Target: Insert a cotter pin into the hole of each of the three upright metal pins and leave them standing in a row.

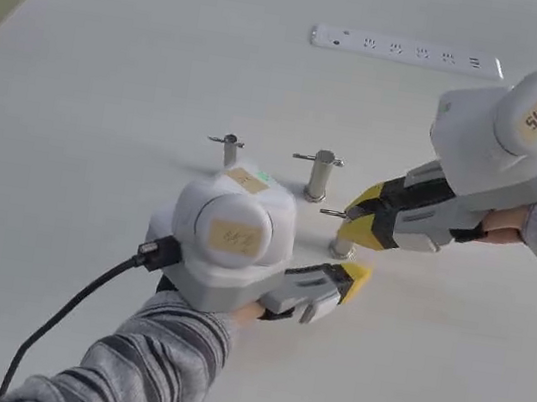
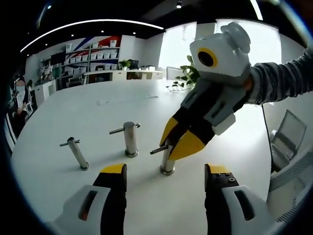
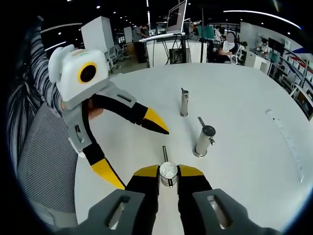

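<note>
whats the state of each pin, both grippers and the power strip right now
far pin, upright, cotter pin through it
middle pin, upright, cotter pin through it
near pin, upright, cotter pin sticking out sideways, gripped at the top
right gripper, fingers shut on near pin
left gripper, open, holding nothing
power strip, lying flat, nothing plugged in

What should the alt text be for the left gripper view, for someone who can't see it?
The right gripper comes in from the upper right, clamped on the nearest metal pin, whose cotter pin sticks out sideways. A middle pin and a far pin, both cotter-pinned, stand left of it on the white table, beyond the open left gripper.
</note>
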`<state>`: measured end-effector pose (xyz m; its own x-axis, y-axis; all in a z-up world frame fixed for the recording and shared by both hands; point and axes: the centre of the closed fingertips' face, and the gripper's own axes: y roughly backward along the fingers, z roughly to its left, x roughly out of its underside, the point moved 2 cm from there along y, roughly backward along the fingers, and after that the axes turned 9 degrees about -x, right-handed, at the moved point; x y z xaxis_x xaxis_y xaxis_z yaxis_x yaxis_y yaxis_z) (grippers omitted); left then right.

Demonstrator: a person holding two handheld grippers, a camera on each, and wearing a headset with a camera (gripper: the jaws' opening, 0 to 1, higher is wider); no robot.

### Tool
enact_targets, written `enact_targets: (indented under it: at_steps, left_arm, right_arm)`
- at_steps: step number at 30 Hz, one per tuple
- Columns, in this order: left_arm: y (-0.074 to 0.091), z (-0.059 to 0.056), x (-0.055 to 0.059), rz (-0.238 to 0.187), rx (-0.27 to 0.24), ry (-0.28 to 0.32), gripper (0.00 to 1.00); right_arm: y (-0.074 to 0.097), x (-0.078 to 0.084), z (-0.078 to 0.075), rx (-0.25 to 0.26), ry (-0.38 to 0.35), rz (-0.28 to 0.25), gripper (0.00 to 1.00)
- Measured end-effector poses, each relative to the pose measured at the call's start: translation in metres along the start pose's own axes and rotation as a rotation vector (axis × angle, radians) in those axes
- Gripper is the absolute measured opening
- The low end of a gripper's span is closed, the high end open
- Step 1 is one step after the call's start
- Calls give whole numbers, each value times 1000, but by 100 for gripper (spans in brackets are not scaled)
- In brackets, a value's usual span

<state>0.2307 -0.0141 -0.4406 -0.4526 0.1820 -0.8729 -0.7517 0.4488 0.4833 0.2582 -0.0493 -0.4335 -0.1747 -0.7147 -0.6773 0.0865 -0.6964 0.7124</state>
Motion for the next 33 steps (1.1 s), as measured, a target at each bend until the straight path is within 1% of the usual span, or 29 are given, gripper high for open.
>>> enact_targets:
  at_steps: [3, 4, 7, 10, 15, 16, 19, 23, 24, 28, 31, 33]
  left_arm:
    - [6, 3, 2, 0, 7, -3, 66]
    - [9, 5, 1, -9, 10, 0, 68]
    - [15, 9, 0, -15, 18, -2, 73]
    - [23, 16, -1, -20, 18, -15, 79]
    - [34, 26, -6, -36, 25, -13, 84]
    - [37, 28, -8, -45, 26, -11, 85]
    - [44, 34, -10, -51, 23, -1, 87]
    - [55, 43, -11, -64, 18, 1, 89]
    - [57, 45, -11, -68, 18, 0, 89]
    - [67, 55, -10, -61, 17, -2, 91]
    - [71, 59, -10, -65, 12, -10, 93]
    - [74, 62, -10, -65, 8, -4, 94]
  right_arm:
    - [3, 1, -1, -2, -2, -11, 8]
    - [4, 1, -1, -1, -4, -16, 8]
    - [9, 1, -5, 4, -1, -22, 8]
    - [14, 4, -11, 22, 22, -4, 8]
    - [21, 8, -22, 40, 8, -2, 8]
    - [21, 8, -23, 42, 12, 4, 8]
    - [24, 10, -27, 46, 19, 16, 8]
    - [29, 12, -35, 55, 23, 22, 8]
    - [31, 13, -40, 61, 28, 25, 8]
    - [36, 16, -50, 70, 30, 30, 8]
    - [37, 17, -54, 70, 34, 38, 8]
    - [37, 18, -56, 65, 37, 45, 8]
